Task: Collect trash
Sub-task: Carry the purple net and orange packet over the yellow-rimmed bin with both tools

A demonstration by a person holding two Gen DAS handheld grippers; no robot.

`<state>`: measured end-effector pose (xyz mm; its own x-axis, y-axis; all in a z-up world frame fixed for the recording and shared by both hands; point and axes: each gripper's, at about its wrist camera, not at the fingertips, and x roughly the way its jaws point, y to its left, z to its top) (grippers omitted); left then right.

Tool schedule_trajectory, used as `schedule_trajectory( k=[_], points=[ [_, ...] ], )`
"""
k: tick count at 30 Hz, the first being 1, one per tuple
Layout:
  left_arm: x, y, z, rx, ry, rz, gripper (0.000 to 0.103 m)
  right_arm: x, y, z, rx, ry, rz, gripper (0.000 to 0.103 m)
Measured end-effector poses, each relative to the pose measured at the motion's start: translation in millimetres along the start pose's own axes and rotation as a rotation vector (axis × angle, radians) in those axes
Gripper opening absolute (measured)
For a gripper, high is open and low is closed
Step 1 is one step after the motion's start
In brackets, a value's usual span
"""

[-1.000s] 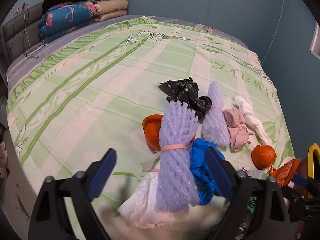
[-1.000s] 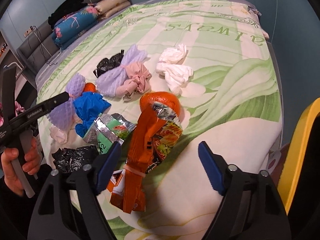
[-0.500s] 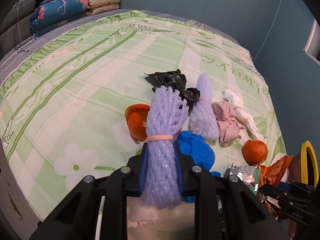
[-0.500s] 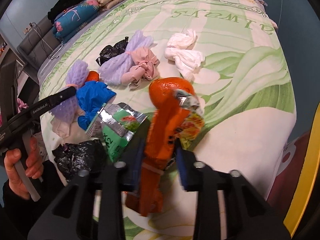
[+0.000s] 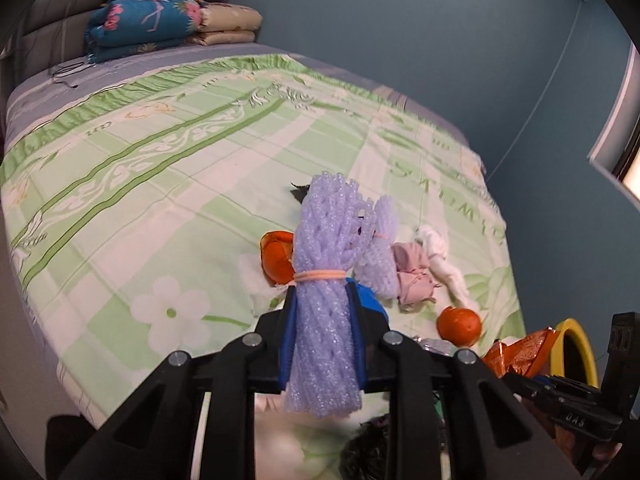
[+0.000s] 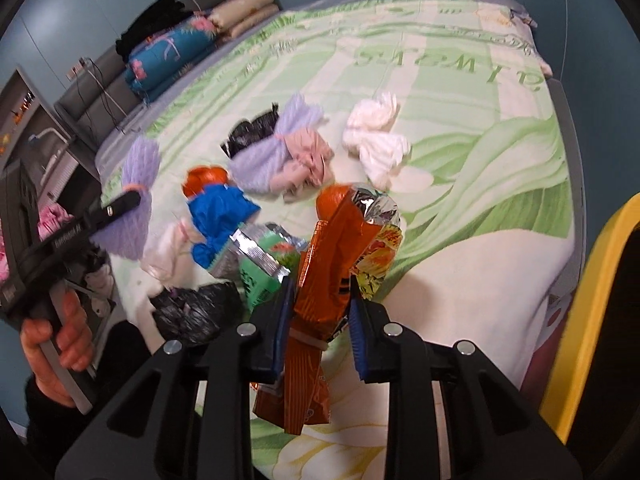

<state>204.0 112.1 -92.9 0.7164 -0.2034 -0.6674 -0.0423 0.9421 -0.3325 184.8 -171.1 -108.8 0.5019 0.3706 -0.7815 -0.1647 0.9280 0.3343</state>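
My left gripper (image 5: pixel 322 328) is shut on a lilac foam net bundle (image 5: pixel 326 280) tied with an orange rubber band, held above the bed; it also shows in the right wrist view (image 6: pixel 136 200). My right gripper (image 6: pixel 320 312) is shut on an orange snack wrapper (image 6: pixel 336 268), lifted off the bed. On the bed lie a second lilac net (image 6: pixel 272 156), pink cloth (image 6: pixel 308 160), white tissue wads (image 6: pixel 376 136), an orange (image 5: pixel 458 326), orange peel (image 5: pixel 276 256), a blue bag (image 6: pixel 218 208), a green wrapper (image 6: pixel 260 264) and black bags (image 6: pixel 192 312).
A yellow bin rim (image 6: pixel 588 308) stands at the right beside the bed's edge. The green patterned bedspread (image 5: pixel 160 152) stretches away to folded quilts (image 5: pixel 160 24) at the headboard. Blue walls close the far side.
Both grippers closed from open, the left on the lilac net, the right on the orange wrapper, and both have lifted their items off the bed.
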Motion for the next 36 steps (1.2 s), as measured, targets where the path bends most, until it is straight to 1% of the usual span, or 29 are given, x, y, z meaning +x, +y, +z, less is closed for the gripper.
schedule_trajectory(
  k=[6,11,15,19,27,30,36],
  points=[
    [-27,-10,-8,0.013,-0.046,0.004,0.022,-36,0,3,-0.010,-0.077,0.012,0.024],
    [-51,-29,-9,0.043,-0.074,-0.014,0.022,-63,-7,4,0.005,-0.127,0.019,0.024],
    [-67,-46,-12,0.057,-0.087,-0.049,0.022,-84,-14,5,0.023,-0.167,0.024,0.024],
    [-81,-67,-15,0.100,-0.103,-0.060,0.022,-103,-27,3,0.043,-0.200,0.023,0.024],
    [-90,-106,-21,0.179,-0.099,-0.092,0.022,-134,-51,-4,0.075,-0.250,-0.009,0.024],
    [-90,-121,-25,0.197,-0.084,-0.122,0.022,-145,-57,-5,0.083,-0.272,-0.015,0.024],
    [-97,-155,-33,0.267,-0.070,-0.161,0.022,-177,-72,-7,0.094,-0.352,-0.062,0.025]
  ],
)
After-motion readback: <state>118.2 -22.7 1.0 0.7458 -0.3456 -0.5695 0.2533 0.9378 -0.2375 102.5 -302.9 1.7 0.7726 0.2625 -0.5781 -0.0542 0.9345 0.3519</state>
